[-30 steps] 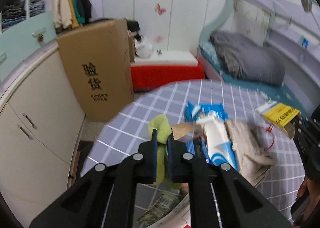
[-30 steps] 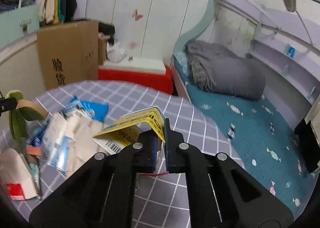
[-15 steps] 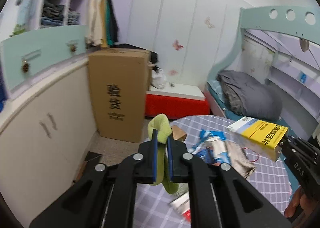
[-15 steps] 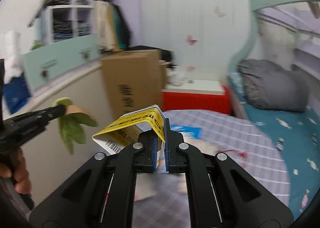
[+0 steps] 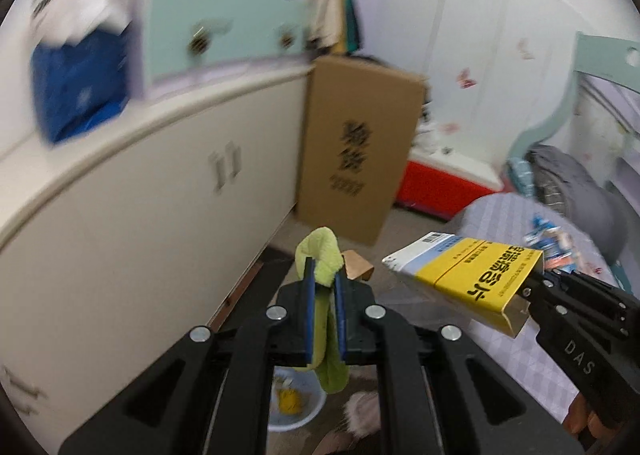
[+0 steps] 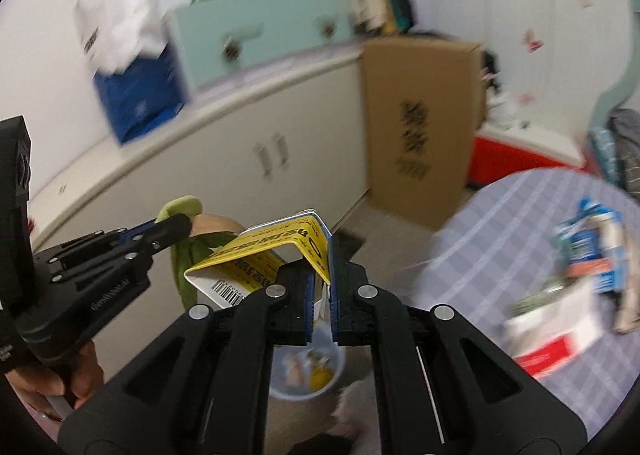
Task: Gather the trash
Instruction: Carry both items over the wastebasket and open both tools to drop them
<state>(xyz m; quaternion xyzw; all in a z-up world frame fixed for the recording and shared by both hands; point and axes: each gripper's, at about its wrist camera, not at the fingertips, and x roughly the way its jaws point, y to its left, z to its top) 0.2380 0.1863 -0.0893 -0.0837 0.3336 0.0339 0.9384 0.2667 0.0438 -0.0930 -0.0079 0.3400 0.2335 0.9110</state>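
My left gripper (image 5: 323,283) is shut on a green leafy scrap (image 5: 324,267) with a bit of brown card behind it. It also shows in the right wrist view (image 6: 176,229). My right gripper (image 6: 322,267) is shut on a flattened yellow and white carton (image 6: 264,255), which shows in the left wrist view (image 5: 472,279) to the right of the green scrap. Both are held in the air above a pale blue bin (image 6: 308,375) on the floor, also in the left wrist view (image 5: 292,403), with some trash inside. More wrappers (image 6: 588,251) lie on the checked round table (image 6: 500,223).
A cream cabinet (image 5: 140,195) runs along the left. A tall cardboard box (image 5: 352,151) stands on the floor behind the bin. A red and white bench (image 5: 444,179) and a bed with a grey blanket (image 5: 568,175) lie further back. Something furry (image 6: 356,403) sits beside the bin.
Both grippers have swung left, away from the table, and now hang over the bin on the floor, still holding the green scrap and the yellow carton.
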